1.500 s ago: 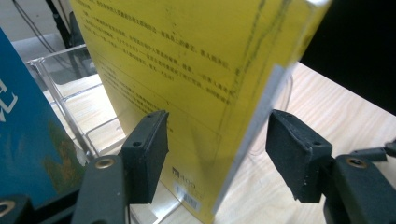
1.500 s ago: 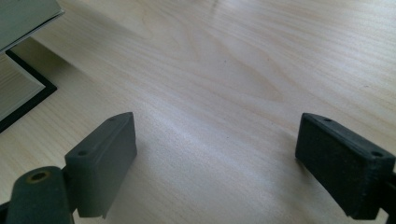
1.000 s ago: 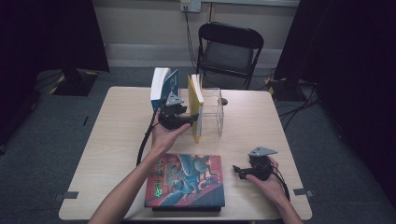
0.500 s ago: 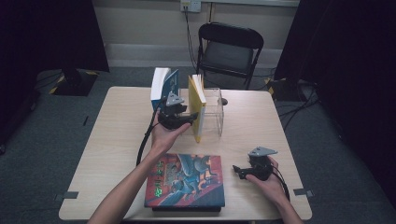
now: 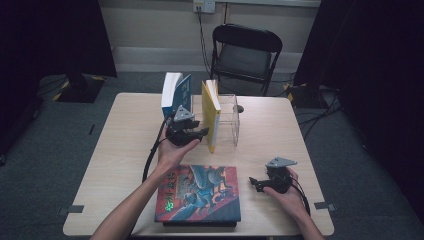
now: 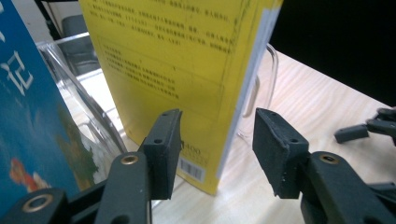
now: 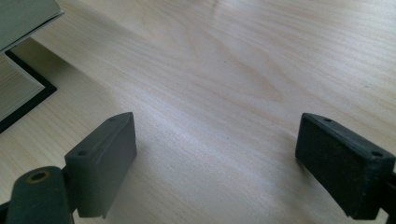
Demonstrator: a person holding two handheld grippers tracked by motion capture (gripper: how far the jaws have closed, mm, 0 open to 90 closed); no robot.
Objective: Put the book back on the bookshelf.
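Left gripper (image 6: 217, 140) astride the yellow book's (image 6: 187, 70) lower spine edge, jaws just narrowing, not yet pressing — book upright in the clear rack (image 5: 231, 120). Right gripper (image 7: 215, 163) wide apart, low over bare table (image 7: 224, 60).

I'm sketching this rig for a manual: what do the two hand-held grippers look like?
Both the left gripper and right gripper are black, each topped by a grey three-cornered plate and trailing a black cable. Their blocky black jaws carry small screw holes and brass-coloured pivot rivets. The forearms are bare, no sleeves.
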